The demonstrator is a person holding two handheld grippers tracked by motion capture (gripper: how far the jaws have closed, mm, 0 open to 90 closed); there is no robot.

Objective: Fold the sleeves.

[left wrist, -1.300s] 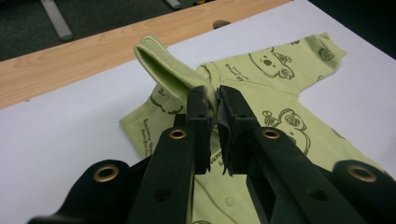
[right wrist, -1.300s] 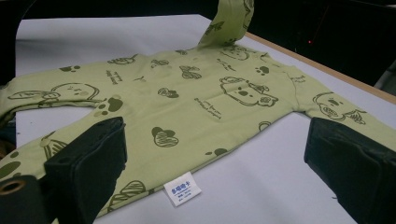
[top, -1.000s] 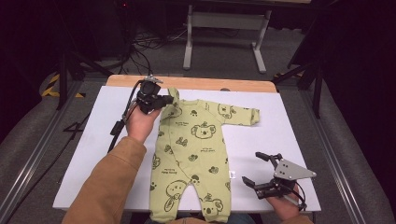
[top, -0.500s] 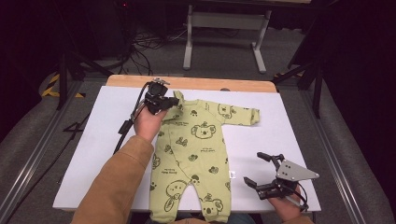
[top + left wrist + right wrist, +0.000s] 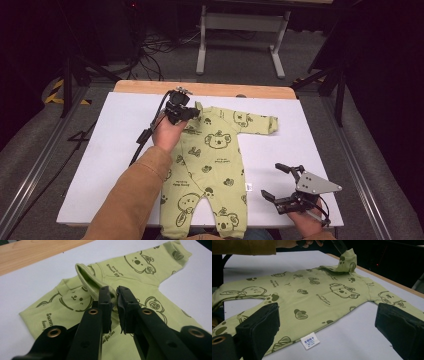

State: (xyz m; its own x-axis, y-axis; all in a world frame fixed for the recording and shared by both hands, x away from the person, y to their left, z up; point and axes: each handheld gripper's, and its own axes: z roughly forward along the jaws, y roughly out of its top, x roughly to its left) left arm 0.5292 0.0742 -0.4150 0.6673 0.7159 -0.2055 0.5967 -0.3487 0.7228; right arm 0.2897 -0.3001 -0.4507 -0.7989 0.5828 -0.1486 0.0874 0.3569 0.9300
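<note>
- Green baby romper [image 5: 215, 165] flat on white worktop [image 5: 100, 165], front up; long axis from neck at far edge to feet at near edge, feet hanging just past the near rim.
- Left gripper [image 5: 186, 114] at romper's far-left shoulder; jaws pinched together on the sleeve [image 5: 91, 282], cuff fold standing up between the pads in left gripper view.
- Sleeve drawn in over the chest, lifted off the cloth; rest of garment lying slack beneath.
- Opposite sleeve [image 5: 257, 121] stretched out toward the worktop's right side, untouched.
- Right gripper [image 5: 280, 182] resting on bare worktop just right of the romper's right leg, jaws wide apart, nothing between them; white care label [image 5: 310, 340] at hem between the jaws and garment.
- Key relation: held sleeve lies across the long axis, so likely fold goes inward toward the centre line, then down onto the chest.
- Right gripper nearer the outstretched sleeve and legs; probably the one for that side.
- Risk: body cloth dragging if the pinch lifts too high.
</note>
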